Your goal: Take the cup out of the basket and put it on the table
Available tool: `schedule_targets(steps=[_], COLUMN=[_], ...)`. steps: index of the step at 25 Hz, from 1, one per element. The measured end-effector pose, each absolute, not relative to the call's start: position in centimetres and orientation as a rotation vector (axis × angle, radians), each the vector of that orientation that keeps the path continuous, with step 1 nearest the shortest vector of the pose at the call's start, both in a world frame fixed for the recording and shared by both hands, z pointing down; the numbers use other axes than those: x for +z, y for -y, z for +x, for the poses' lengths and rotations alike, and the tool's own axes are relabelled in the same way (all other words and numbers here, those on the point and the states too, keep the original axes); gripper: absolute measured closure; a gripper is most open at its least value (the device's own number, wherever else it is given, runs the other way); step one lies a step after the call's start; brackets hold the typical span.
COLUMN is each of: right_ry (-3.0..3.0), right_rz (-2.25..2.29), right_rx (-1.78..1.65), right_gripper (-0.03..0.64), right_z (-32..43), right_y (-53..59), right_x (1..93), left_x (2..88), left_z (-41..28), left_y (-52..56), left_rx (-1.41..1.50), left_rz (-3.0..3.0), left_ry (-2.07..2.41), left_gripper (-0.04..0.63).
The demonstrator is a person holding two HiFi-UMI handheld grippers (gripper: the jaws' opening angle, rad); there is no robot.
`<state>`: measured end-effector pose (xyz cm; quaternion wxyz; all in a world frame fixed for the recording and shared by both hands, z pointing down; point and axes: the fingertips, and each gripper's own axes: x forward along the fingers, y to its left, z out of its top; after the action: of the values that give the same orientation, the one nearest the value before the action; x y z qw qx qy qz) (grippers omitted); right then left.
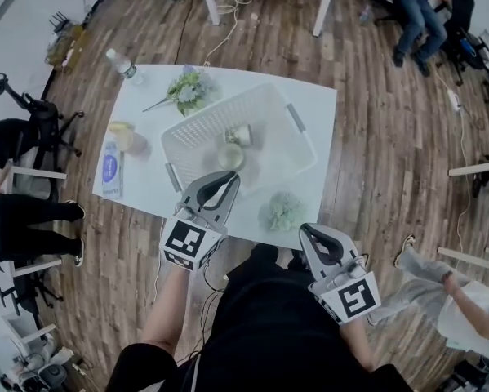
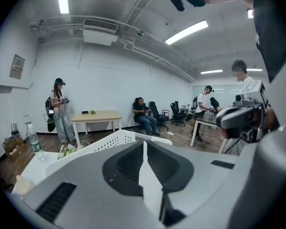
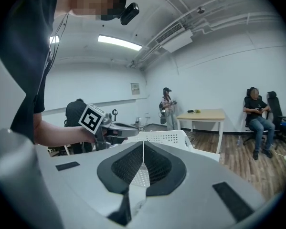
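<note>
A white perforated basket [image 1: 297,129] stands in the middle of the white table [image 1: 317,104]. Inside it lies a small cup [image 1: 238,134] on its side, with a pale round object [image 1: 230,157] just in front. My left gripper [image 1: 228,180] is shut and empty, its tip over the basket's near rim. My right gripper [image 1: 308,231] is shut and empty at the table's near edge, apart from the basket. The left gripper view has its own jaws [image 2: 143,144] meeting before the basket rim [image 2: 111,140]. In the right gripper view, closed jaws [image 3: 143,144] face the basket [image 3: 169,137] and the left gripper [image 3: 126,130].
On the table sit a water bottle [image 1: 126,66], a flower bunch [image 1: 188,88], a yellowish item [image 1: 122,133], a blue-labelled packet [image 1: 111,170] and a pale green flower head [image 1: 283,211]. People stand and sit around the room; office chairs [image 1: 32,117] are at the left.
</note>
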<state>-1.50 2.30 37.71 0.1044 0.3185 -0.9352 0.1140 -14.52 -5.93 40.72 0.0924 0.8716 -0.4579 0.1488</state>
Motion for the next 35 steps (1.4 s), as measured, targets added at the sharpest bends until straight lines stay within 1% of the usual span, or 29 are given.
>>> schedule_targets(steps=[2, 3, 4, 5, 10, 13, 14, 18, 21, 26, 30, 35], right_ry=[2.751, 2.744, 2.738, 2.733, 2.711, 2.692, 2.687, 2.658, 2.641, 2.621, 2.611, 2.606], right_rz=[0.962, 0.962, 0.961, 0.965, 1.016, 1.043, 1.054, 1.098, 1.134, 1.16, 1.167, 1.163], right_rx=[0.34, 0.339, 0.337, 0.338, 0.346, 0.349, 0.351, 0.36, 0.375, 0.393, 0.401, 0.404], right_gripper=[0.591, 0.591, 0.591, 0.591, 0.591, 0.591, 0.591, 0.591, 0.591, 0.591, 0.591, 0.591], right_z=[-0.6, -0.1, 0.3, 0.7, 2.3, 3.4, 3.9, 5.6, 6.5, 7.4, 7.7, 8.1], right_y=[-2.3, -2.5, -2.6, -2.7, -2.3, -2.2, -2.2, -2.1, -1.9, -1.4, -1.3, -1.2], right_x=[38.0, 38.2, 38.3, 38.4, 38.5, 38.7, 38.8, 38.9, 39.0, 39.3, 39.4, 39.6], left_x=[41.8, 42.3, 42.7, 43.2, 46.5, 49.4, 50.5, 54.5, 57.4, 61.2, 63.3, 64.8], left_z=[-14.5, -14.4, -14.3, -14.4, -15.3, -15.4, -15.3, -15.5, -16.2, -17.2, -17.9, -18.1], left_y=[7.2, 7.8, 8.4, 9.1, 12.5, 13.7, 14.0, 14.6, 14.7, 14.6, 14.3, 14.5], left_rx=[0.536, 0.58, 0.621, 0.662, 0.914, 1.112, 1.185, 1.403, 1.484, 1.566, 1.618, 1.581], left_rz=[2.602, 2.608, 2.61, 2.61, 2.58, 2.543, 2.531, 2.451, 2.371, 2.251, 2.176, 2.127], left_ry=[1.345, 1.334, 1.323, 1.315, 1.235, 1.146, 1.117, 1.001, 0.939, 0.884, 0.856, 0.878], left_gripper=[0.573, 0.556, 0.52, 0.499, 0.458, 0.412, 0.387, 0.334, 0.277, 0.219, 0.201, 0.193])
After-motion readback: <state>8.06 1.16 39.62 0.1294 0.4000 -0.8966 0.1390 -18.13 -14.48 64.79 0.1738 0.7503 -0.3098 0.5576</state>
